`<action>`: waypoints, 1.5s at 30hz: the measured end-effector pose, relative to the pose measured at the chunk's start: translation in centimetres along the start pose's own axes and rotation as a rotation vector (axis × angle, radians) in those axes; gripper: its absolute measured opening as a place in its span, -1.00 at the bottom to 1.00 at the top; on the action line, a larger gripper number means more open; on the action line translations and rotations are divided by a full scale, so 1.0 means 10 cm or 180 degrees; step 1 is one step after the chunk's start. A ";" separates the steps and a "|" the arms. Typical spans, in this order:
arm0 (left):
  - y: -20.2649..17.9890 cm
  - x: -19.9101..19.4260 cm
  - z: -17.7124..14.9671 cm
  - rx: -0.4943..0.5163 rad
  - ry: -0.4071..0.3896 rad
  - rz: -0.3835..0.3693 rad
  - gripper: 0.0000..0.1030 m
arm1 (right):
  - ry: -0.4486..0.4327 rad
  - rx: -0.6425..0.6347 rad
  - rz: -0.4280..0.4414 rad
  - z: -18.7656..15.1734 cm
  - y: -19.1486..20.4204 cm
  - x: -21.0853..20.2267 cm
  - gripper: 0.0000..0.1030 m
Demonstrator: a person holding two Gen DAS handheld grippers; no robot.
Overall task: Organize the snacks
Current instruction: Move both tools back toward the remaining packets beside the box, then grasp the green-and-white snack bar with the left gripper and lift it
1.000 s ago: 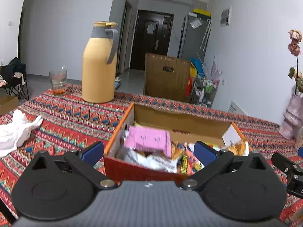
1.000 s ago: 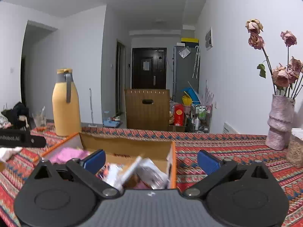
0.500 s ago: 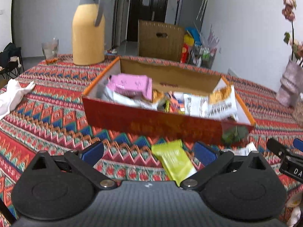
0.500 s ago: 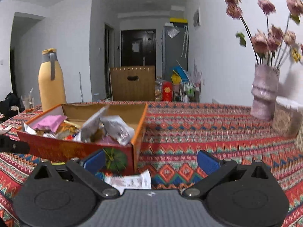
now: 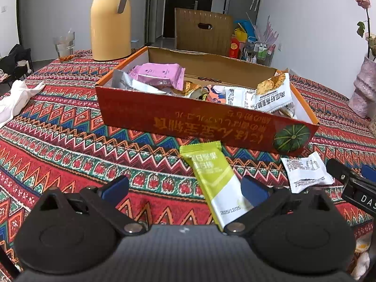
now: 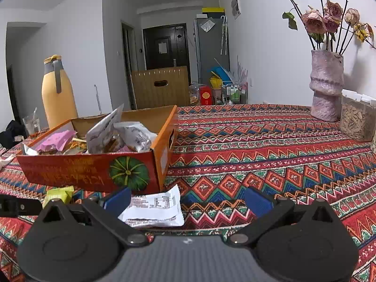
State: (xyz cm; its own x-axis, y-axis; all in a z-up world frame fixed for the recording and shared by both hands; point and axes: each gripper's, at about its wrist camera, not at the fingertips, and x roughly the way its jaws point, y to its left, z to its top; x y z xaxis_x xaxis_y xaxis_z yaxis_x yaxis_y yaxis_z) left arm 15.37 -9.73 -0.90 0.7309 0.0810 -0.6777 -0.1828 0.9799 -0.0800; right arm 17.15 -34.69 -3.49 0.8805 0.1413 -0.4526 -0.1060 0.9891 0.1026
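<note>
both fingers point(image 5: 184, 189) point(image 6: 188, 199) spread, empty; two packets, green point(image 5: 212, 179) and white point(image 6: 155, 208), perhaps seven in one box point(image 5: 202, 122).

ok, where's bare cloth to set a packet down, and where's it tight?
Free: tablecloth between snack box and vase; also left of the box toward the white cloth. Tight: front of box, green packet and white packet.

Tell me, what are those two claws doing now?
Left gripper open, empty, over green packet. Right gripper open, empty, by white packet. Both packets lie outside snack box. Nothing in the way.
</note>
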 end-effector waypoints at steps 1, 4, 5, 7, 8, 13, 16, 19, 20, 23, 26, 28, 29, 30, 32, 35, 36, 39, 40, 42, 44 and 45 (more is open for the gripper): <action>0.01 0.00 -0.01 -0.0004 -0.0002 0.0002 1.00 | -0.0007 -0.0016 0.0003 0.00 0.01 -0.01 1.00; 0.09 -0.04 -0.03 -0.0028 -0.0005 0.0000 1.00 | -0.0052 -0.0051 0.0011 -0.02 0.03 -0.04 1.00; 0.11 -0.05 -0.03 -0.0039 -0.0012 0.0007 1.00 | -0.0068 -0.0053 0.0012 -0.02 0.03 -0.04 1.00; 0.17 -0.07 -0.03 -0.0085 0.0002 0.0016 1.00 | -0.0089 -0.0040 0.0022 -0.01 0.02 -0.06 1.00; 0.19 -0.07 -0.03 -0.0106 0.0012 0.0010 1.00 | -0.0096 -0.0032 0.0025 -0.01 0.02 -0.06 1.00; 0.06 -0.06 -0.03 -0.0063 0.0049 -0.0074 1.00 | -0.0124 0.0006 0.0008 0.00 -0.01 -0.08 1.00; -0.16 -0.01 -0.04 0.0071 0.0059 -0.0107 1.00 | -0.0115 0.0056 -0.0012 0.00 -0.04 -0.07 1.00; -0.33 0.06 -0.05 0.0176 0.0099 -0.0084 1.00 | -0.0076 0.0116 -0.0011 0.00 -0.08 -0.04 1.00; -0.37 0.08 -0.06 0.0201 0.0103 -0.0065 1.00 | -0.0062 0.0129 -0.0001 0.00 -0.09 -0.03 1.00; -0.44 0.13 -0.09 0.0270 0.0135 0.0017 0.82 | -0.0021 0.0140 0.0036 0.00 -0.10 -0.01 1.00; -0.43 0.17 -0.10 0.0278 0.0216 0.0005 0.36 | -0.0024 0.0141 0.0066 0.00 -0.10 -0.01 1.00; -0.41 0.20 -0.11 0.0240 0.0266 -0.0022 0.31 | -0.0039 0.0144 0.0071 0.00 -0.10 -0.02 1.00; -0.40 0.21 -0.12 0.0243 0.0276 -0.0021 0.19 | -0.0041 0.0145 0.0072 0.00 -0.10 -0.02 1.00; -0.40 0.22 -0.14 0.0266 0.0274 0.0004 0.10 | -0.0039 0.0143 0.0072 0.00 -0.10 -0.02 1.00; -0.40 0.20 -0.15 0.0316 0.0248 0.0042 -0.01 | -0.0041 0.0136 0.0069 0.00 -0.10 -0.02 1.00; -0.36 0.20 -0.12 0.0331 0.0261 0.0005 -0.22 | -0.0034 0.0134 0.0065 0.00 -0.10 -0.01 1.00; -0.36 0.20 -0.11 0.0338 0.0266 -0.0006 -0.23 | -0.0026 0.0135 0.0062 0.00 -0.10 0.00 1.00; -0.38 0.21 -0.11 0.0416 0.0225 -0.0019 -0.26 | 0.0010 0.0140 0.0040 -0.01 -0.10 0.02 1.00; -0.38 0.21 -0.12 0.0435 0.0216 -0.0028 -0.26 | 0.0020 0.0143 0.0034 -0.02 -0.11 0.03 1.00; -0.37 0.20 -0.12 0.0469 0.0209 -0.0073 -0.27 | 0.0046 0.0152 0.0031 -0.02 -0.11 0.05 1.00; -0.36 0.18 -0.12 0.0513 0.0180 -0.0131 -0.28 | 0.0075 0.0149 0.0039 -0.03 -0.11 0.07 1.00; -0.34 0.15 -0.12 0.0519 0.0137 -0.0164 -0.28 | 0.0096 0.0144 0.0043 -0.03 -0.11 0.09 1.00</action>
State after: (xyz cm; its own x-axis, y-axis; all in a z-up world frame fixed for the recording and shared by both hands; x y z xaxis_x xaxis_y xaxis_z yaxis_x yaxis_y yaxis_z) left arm 16.31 -13.12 -2.57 0.7070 0.0256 -0.7067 -0.0342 0.9994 0.0020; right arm 17.88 -35.63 -4.27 0.8647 0.1566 -0.4772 -0.0963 0.9842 0.1485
